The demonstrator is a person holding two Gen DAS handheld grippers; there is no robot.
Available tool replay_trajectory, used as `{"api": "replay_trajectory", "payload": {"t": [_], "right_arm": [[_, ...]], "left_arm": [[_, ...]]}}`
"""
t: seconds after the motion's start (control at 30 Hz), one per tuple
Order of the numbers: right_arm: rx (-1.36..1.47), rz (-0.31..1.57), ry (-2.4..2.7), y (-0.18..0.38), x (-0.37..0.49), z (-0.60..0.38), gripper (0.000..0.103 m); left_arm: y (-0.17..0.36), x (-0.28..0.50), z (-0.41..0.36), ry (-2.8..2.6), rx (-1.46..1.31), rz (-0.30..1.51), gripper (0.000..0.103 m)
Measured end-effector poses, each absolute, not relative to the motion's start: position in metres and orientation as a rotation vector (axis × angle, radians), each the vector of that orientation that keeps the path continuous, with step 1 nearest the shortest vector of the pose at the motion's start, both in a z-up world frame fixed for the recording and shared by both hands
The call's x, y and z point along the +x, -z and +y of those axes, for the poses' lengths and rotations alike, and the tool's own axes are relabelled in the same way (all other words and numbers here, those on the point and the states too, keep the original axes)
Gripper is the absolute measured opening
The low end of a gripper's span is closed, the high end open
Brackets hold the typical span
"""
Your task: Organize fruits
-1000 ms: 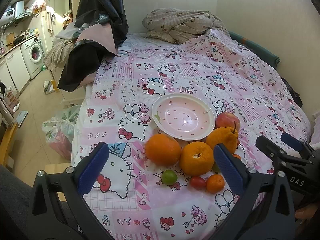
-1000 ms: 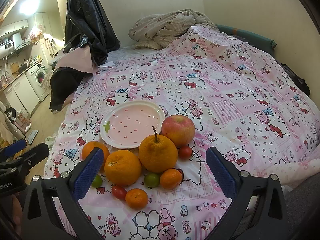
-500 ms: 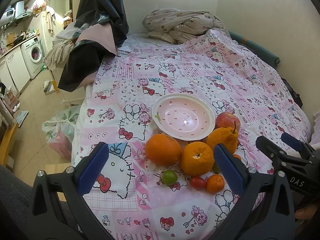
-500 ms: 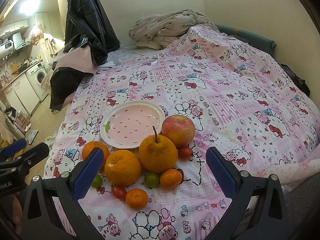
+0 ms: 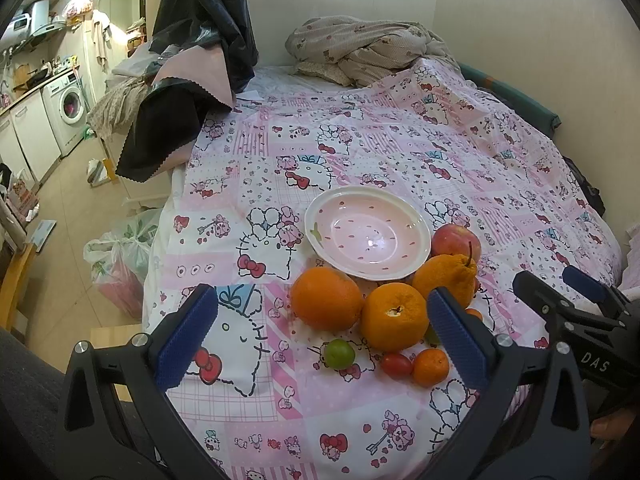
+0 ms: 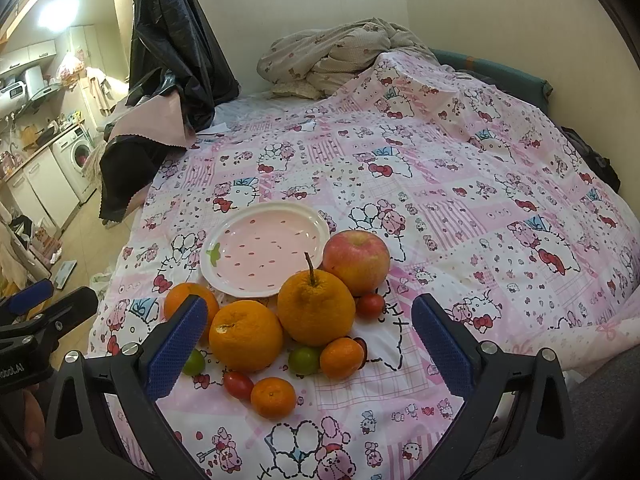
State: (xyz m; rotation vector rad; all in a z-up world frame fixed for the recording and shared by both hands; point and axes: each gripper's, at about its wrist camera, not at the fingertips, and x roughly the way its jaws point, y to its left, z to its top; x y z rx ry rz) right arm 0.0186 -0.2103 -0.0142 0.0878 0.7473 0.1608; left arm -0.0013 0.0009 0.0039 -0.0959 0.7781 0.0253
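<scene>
Pink strawberry-dotted ceramic plate (image 6: 264,252) empty; orange citrus and red apple (image 6: 356,260) clustered just beside it (likely awaiting sorting). Left gripper (image 5: 320,340) and right gripper (image 6: 304,344) spread wide, holding nothing.

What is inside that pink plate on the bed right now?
Nothing is in the pink plate: only its printed red specks and green leaf mark show. All the fruit, such as the apple, lies on the bedspread beside it. Its underside is hidden.
</scene>
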Motion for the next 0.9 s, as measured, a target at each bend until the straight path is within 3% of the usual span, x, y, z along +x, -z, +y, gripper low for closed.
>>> {"api": "replay_trajectory", "payload": {"t": [0.9], "right_arm": [[0.093,0.746,-0.160,0.0148,0.0172,-0.2134,0.103]], "left_arm": [[-0.0007,-0.0023,0.0003,-0.023,-0.094,0.786,0.103]]}}
